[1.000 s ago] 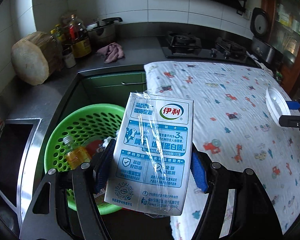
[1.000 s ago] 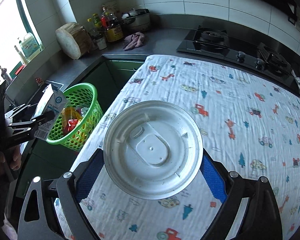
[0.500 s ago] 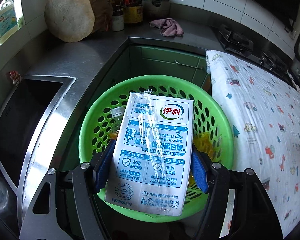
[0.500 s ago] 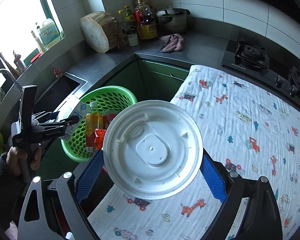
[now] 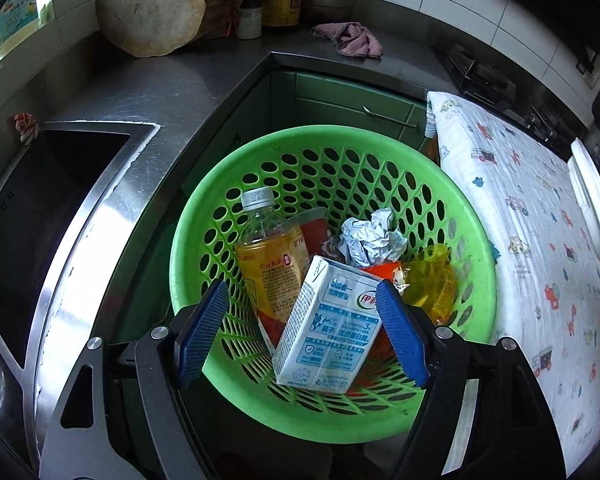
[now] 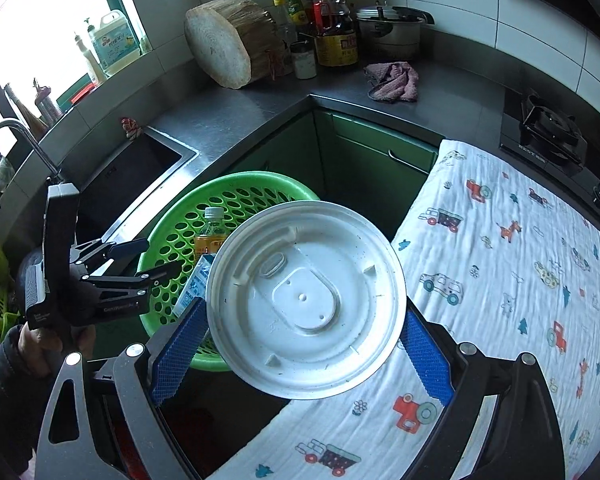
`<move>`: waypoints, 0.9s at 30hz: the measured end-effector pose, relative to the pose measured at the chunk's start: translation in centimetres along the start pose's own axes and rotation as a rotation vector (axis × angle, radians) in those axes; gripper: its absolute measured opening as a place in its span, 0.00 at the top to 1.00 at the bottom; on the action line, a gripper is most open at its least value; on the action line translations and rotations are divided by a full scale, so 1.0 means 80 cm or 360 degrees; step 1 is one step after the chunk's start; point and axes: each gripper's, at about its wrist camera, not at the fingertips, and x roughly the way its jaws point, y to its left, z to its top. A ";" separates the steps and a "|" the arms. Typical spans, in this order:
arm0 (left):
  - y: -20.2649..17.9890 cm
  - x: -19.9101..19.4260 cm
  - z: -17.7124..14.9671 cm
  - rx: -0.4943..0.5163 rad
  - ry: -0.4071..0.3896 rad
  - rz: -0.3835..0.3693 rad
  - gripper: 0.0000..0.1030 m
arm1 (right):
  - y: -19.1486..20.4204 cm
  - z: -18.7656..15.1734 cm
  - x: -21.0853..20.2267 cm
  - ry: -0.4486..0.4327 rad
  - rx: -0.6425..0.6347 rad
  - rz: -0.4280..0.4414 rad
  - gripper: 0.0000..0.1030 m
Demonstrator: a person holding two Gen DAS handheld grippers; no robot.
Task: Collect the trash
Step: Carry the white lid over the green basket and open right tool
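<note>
A green perforated basket [image 5: 472, 240] stands on the floor by the counter and holds a tea bottle [image 5: 270, 256], crumpled paper [image 5: 370, 236], a yellow wrapper [image 5: 432, 280] and a white-and-blue milk carton [image 5: 330, 328]. My left gripper [image 5: 300, 328] is open above the basket's near rim, and the carton lies loose in the basket between its fingers. My right gripper [image 6: 300, 356] is shut on a white round plastic lid [image 6: 306, 300], held above the basket's [image 6: 236, 188] right side. The left gripper [image 6: 148, 258] also shows in the right wrist view.
A steel sink [image 5: 40, 208] lies left of the basket. A table under a cartoon-print cloth [image 6: 500, 280] is on the right. The grey counter carries a wooden block [image 6: 232, 40], bottles, a pot and a pink rag [image 6: 394, 82]. A gas hob [image 6: 552, 128] sits at the far right.
My left gripper swung from the table to over the basket, opened and let the milk carton drop in. My right gripper carried the lid left toward the basket.
</note>
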 end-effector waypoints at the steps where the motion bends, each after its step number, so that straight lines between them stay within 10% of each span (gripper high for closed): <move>1: 0.003 -0.003 -0.002 -0.0009 -0.0005 0.0000 0.26 | 0.003 0.003 0.006 0.0007 -0.0007 -0.0001 0.13; 27: 0.035 -0.054 -0.027 -0.0046 -0.0088 0.0035 0.15 | 0.067 0.047 0.085 0.0070 -0.0054 0.0088 0.11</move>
